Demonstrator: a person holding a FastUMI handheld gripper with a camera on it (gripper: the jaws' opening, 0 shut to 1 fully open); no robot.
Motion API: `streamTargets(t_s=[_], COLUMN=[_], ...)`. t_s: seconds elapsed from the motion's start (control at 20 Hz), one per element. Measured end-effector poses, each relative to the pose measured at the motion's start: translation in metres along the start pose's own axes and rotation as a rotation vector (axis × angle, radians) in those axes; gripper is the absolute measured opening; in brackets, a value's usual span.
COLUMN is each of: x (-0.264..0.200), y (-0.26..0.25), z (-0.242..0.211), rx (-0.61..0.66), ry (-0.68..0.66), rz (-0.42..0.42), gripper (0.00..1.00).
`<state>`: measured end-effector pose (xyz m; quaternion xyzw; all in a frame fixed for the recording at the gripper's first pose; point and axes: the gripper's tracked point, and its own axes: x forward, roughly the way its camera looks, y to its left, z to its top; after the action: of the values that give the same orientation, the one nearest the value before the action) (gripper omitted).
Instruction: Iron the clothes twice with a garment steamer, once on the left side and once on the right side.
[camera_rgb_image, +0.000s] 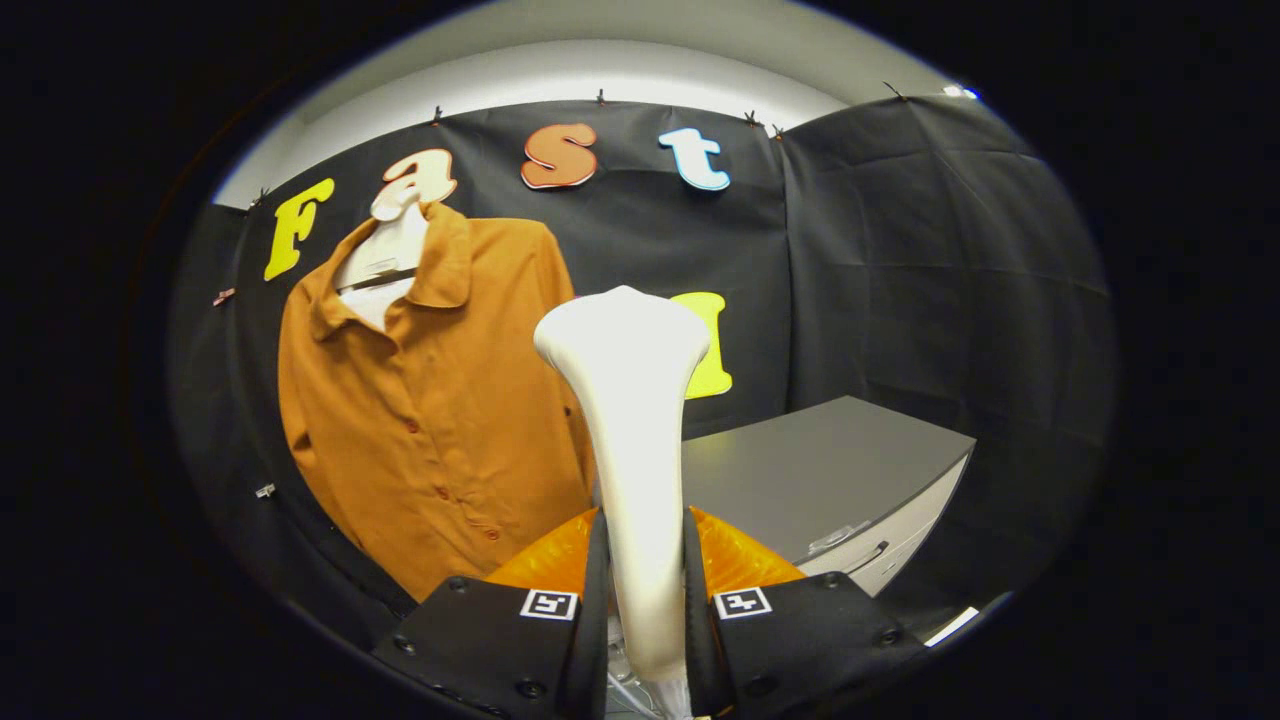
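While my gripper (645, 590) is clamping both fingers on the white garment steamer (632, 440), the steamer is standing upright between them, head level with the orange shirt (430, 400). I'm seeing the shirt hanging just left of and beyond the head, against the cloth wall. Right of the steamer, a grey cabinet (830, 470) is sitting, its near corner crowding that side.

No readable text, brand or number shows on any object; the 2 fingers (548, 604) of the gripper (645, 610), pressed against the white garment steamer (636, 440), each carry a small square black-and-white marker, a pattern and not letters
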<state>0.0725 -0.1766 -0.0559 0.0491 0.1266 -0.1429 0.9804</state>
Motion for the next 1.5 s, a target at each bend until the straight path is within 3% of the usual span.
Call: streamTargets(t_s=[0.25,0.5,1.15,1.5], x=[-0.039,-0.041,0.071,0.094], y=[0.068,0.104,0.129,0.129], z=[-0.016,-0.019,-0.021,-0.058], rx=[-0.03,-0.028,-0.112,-0.111], ry=[-0.004,0.002,0.066,0.148], rz=[0.029,0.039,0.127,0.127], gripper=[0.35,0.35,0.35,0.35])
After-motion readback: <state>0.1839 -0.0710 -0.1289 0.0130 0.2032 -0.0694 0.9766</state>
